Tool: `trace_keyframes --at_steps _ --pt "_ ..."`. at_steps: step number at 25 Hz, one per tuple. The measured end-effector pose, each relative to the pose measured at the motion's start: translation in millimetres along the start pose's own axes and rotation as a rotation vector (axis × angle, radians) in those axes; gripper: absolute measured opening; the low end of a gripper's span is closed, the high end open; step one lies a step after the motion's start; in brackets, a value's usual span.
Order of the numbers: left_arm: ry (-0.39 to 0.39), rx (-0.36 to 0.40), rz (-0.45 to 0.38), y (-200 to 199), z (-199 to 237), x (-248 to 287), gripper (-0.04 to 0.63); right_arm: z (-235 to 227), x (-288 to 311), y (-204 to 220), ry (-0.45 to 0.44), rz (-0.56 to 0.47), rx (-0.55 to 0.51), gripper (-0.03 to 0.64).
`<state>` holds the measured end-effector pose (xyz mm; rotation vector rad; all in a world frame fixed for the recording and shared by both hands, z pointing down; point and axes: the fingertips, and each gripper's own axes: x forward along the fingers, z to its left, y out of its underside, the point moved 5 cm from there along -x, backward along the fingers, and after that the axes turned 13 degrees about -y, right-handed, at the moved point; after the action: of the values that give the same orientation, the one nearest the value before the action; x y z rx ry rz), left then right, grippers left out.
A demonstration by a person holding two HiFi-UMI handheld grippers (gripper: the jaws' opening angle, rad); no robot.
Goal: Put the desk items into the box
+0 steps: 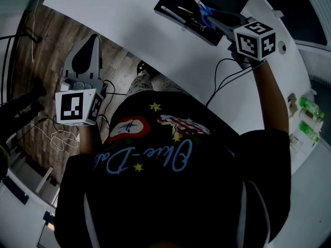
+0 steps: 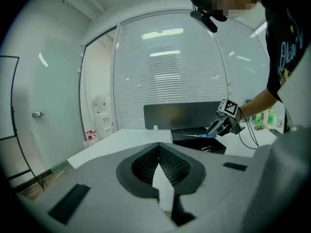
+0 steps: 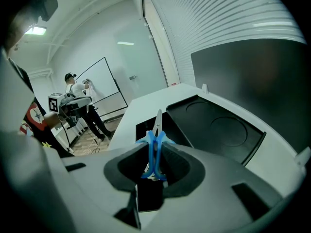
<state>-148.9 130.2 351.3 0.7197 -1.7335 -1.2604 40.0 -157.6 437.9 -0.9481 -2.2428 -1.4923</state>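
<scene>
One pair of scissors (image 3: 157,125) clamped in right claw (image 3: 154,147) | step: held over box (image 3: 142,130), just below claw tips | next: to be lowered, then released | left claw (image 2: 158,147) closed, empty

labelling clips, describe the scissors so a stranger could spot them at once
On the white table stands an open black box. Just above it, the right hand-held gripper clamps the scissors: the only blue-handled thing, blades pointing toward the box.

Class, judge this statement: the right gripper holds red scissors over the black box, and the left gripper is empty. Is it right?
Not quite: the scissors are blue, not red, as the right gripper view shows. The rest holds.
</scene>
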Motion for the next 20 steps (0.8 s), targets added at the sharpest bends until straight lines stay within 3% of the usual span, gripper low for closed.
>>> trace_keyframes --at_steps 20 --pt "-0.026 -0.01 0.008 -2.8 8.3 5.6 0.009 -24.9 16.6 12.6 0.014 0.133 0.011 0.095"
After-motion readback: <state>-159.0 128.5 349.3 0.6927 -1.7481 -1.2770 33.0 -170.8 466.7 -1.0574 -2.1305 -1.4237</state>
